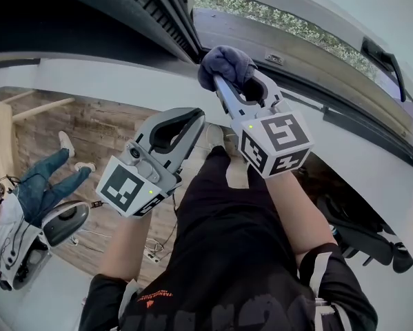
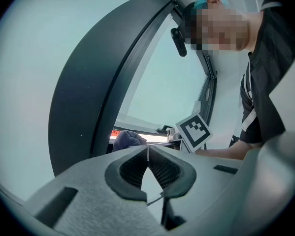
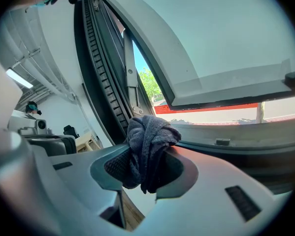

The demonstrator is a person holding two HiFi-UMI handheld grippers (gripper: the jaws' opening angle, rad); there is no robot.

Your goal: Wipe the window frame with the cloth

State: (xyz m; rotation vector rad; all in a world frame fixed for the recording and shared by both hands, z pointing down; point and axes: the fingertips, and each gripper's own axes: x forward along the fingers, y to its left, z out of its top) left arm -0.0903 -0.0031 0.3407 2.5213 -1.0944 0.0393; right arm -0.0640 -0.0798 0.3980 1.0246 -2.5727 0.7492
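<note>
Seemingly the wiping has barely begun. The right tongs clamp the bunched cloth, its wad at their tip, close to the window frame just ahead. The left tongs, closed on nothing, idle beside them.

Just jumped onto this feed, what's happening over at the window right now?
A person holds a claw in each hand. The right claw is clamped on a bunched dark blue cloth and holds it up by the lower corner of the window frame; whether the cloth touches the frame, I can't tell. The left claw is shut with nothing in it and sits lower, off the frame.
</note>
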